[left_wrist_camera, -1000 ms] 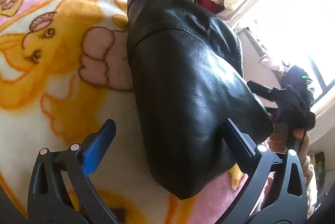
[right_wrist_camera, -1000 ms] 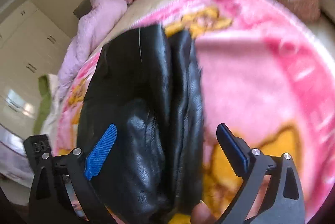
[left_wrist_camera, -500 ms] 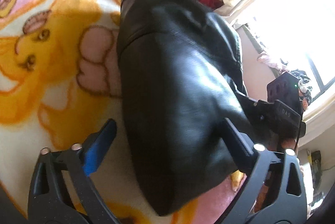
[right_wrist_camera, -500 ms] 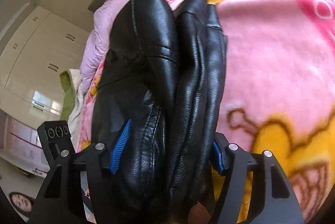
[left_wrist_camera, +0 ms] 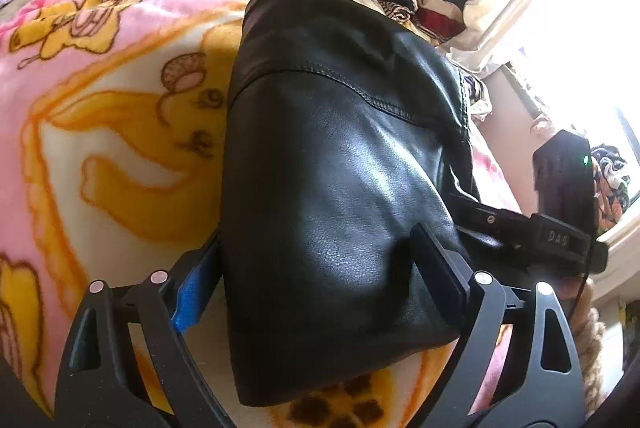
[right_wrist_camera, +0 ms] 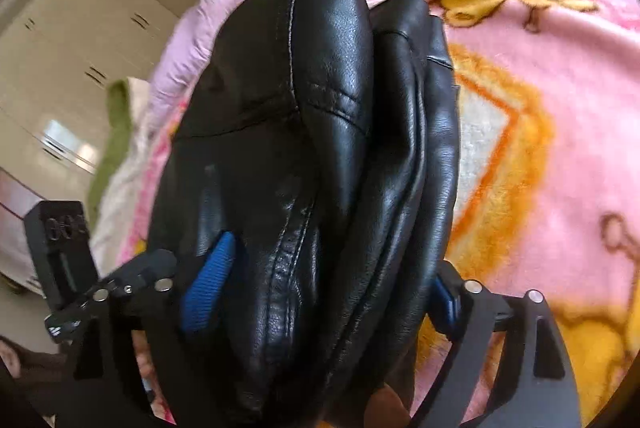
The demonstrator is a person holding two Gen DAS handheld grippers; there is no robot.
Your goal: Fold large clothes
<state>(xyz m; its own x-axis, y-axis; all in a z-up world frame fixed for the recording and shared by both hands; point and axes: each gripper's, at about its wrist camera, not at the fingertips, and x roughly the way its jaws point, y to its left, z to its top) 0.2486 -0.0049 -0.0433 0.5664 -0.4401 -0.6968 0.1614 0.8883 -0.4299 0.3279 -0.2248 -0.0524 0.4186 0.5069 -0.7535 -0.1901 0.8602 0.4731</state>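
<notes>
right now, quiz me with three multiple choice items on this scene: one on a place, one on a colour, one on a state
1. Where does the jacket lie?
A. on the floor
B. on the cartoon blanket
C. over a chair

2. What colour is the jacket?
A. black
B. brown
C. red

3. What state is the jacket in?
A. spread flat and open
B. hanging from a hanger
C. folded into a thick bundle

Answers:
1 B, pink and yellow blanket shows around it in both views.
2 A, its leather is glossy black.
3 C, the right wrist view shows stacked layers side by side.
</notes>
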